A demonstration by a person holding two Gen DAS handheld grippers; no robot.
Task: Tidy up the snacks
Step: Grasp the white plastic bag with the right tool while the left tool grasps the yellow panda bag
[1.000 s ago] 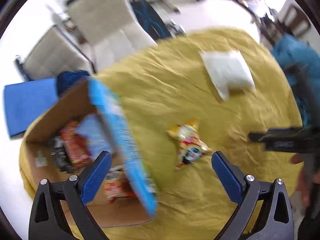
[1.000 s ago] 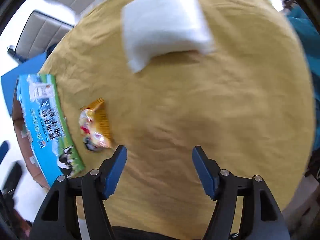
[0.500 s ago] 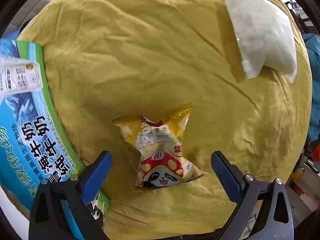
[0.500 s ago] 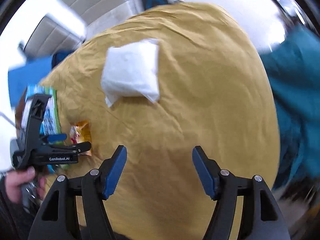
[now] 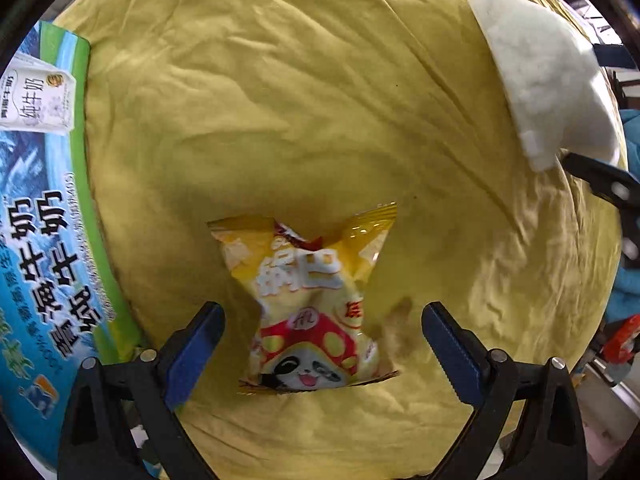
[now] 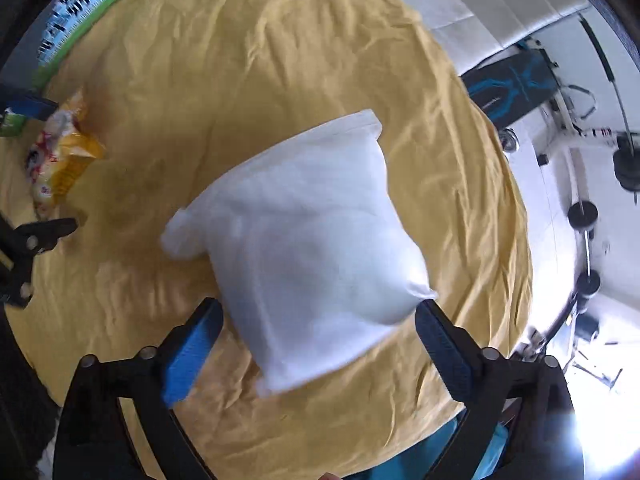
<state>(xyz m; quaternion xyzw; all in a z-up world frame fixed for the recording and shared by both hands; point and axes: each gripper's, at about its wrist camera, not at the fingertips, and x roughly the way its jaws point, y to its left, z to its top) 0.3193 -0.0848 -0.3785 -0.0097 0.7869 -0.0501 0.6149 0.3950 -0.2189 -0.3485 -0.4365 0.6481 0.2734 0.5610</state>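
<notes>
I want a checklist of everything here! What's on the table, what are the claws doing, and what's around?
Surface: yellow tablecloth, wrinkled.
Job's things: panda snack packet lying flat; white bag lying flat; blue milk carton box at the table edge.
Clutter: nothing seen.
Grippers: left claw open around the packet; right claw open around the white bag.
Cables: nothing seen.
Surroundings: white chair, exercise equipment.

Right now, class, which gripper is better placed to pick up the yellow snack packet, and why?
Left. The left gripper is open with the yellow snack packet lying between its jaws. The right gripper is open over the white bag instead.
</notes>
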